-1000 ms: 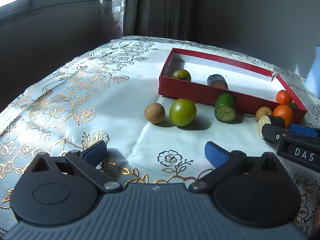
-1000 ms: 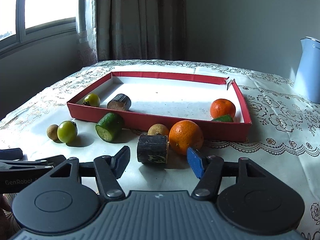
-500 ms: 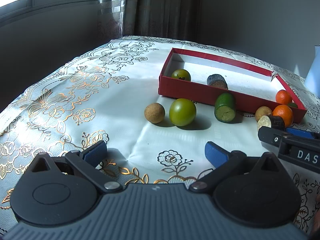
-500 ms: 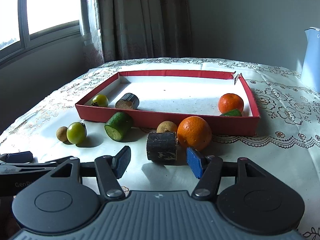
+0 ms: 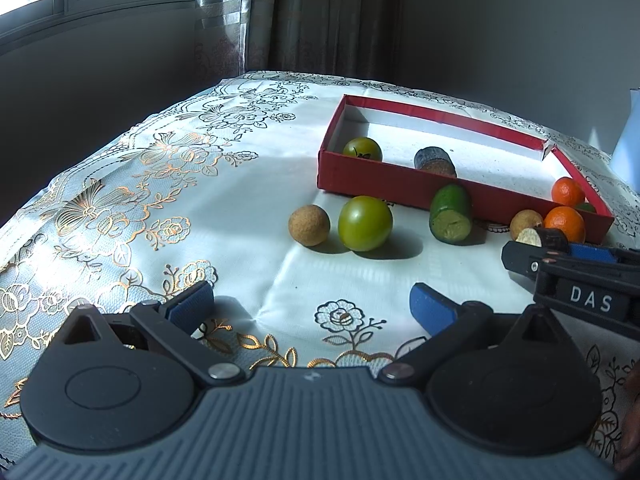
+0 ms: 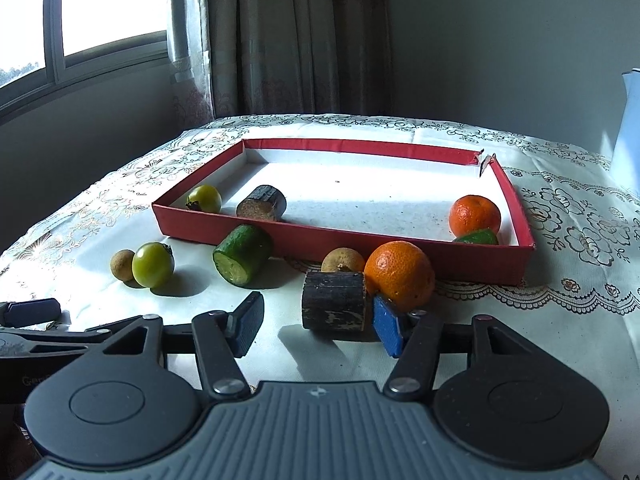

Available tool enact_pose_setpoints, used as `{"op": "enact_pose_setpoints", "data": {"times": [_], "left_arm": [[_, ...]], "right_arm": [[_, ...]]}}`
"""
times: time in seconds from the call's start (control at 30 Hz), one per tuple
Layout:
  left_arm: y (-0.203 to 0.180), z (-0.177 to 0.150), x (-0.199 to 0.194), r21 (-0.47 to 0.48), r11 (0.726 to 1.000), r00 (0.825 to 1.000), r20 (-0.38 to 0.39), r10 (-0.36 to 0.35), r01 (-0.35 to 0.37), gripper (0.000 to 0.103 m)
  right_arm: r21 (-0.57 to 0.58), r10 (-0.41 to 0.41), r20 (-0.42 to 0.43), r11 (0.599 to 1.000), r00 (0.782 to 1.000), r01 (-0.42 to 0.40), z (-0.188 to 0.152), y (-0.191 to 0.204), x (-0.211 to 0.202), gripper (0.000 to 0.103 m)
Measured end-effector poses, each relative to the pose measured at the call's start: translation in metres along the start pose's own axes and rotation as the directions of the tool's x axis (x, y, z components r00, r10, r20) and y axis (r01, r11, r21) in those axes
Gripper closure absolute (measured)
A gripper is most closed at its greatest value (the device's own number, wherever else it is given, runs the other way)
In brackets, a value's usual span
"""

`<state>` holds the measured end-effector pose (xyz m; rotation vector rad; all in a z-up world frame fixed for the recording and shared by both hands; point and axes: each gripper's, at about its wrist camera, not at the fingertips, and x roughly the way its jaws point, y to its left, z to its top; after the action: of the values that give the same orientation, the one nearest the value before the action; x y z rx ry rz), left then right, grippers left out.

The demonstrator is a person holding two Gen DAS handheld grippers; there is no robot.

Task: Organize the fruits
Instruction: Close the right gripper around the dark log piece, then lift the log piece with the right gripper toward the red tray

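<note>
**With pieces lying loose outside the tray, closing in on the dark log-like piece**

While still short of a pinch, halfway through a pick-up, by the look of it. Going left to right in the right wrist view: at nine o'clock, left gripper (image 6: 30,312), low over the counter (image 6: 540,320) with jaws spread wide and nothing between them. Then a small tan fruit (image 6: 122,265) touching a green tomato (image 6: 153,265), a cut green cucumber piece (image 6: 242,259) leaning at the red tray (image 6: 340,240) wall, a second tan fruit (image 6: 343,260), and the dark cylinder (image 6: 334,300) with the large orange (image 6: 400,274) touching it at three o'clock. Right gripper (image 6: 316,326) at six o'clock of the cylinder, jaws closing; right pad beside the cylinder's end near the orange, left pad well apart from it, so no pinch yet. Inside the tray: a green tomato, a dark piece, a small orange and a green piece.

Next, probably: slide forward to straddle the cylinder, squeeze without nudging the orange, lift over the wall, set down at twelve o'clock.
</note>
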<state>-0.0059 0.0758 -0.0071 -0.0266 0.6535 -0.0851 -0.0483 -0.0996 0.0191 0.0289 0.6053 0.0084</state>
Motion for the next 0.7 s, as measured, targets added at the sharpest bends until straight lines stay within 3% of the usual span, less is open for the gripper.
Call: {"op": "enact_pose_setpoints", "data": {"times": [0.1, 0.5, 0.7], "left_arm": [[0.0000, 0.0001, 0.0001, 0.000, 1.000, 1.000, 0.000, -0.001, 0.001, 0.000], [0.0003, -0.0003, 0.0003, 0.002, 1.000, 1.000, -0.001, 0.001, -0.001, 0.000], [0.0003, -0.0003, 0.0007, 0.004, 1.000, 1.000, -0.001, 0.001, -0.001, 0.000]], "right_arm": [[-0.022, -0.008, -0.003, 1.000, 1.000, 0.008, 0.0004, 0.0050, 0.0044, 0.045], [-0.026, -0.051, 0.005, 0.998, 0.999, 0.051, -0.0017, 0.0031, 0.0037, 0.069], [-0.024, -0.046, 0.004, 0.999, 0.999, 0.046, -0.0015, 0.0020, 0.0031, 0.070]]}}
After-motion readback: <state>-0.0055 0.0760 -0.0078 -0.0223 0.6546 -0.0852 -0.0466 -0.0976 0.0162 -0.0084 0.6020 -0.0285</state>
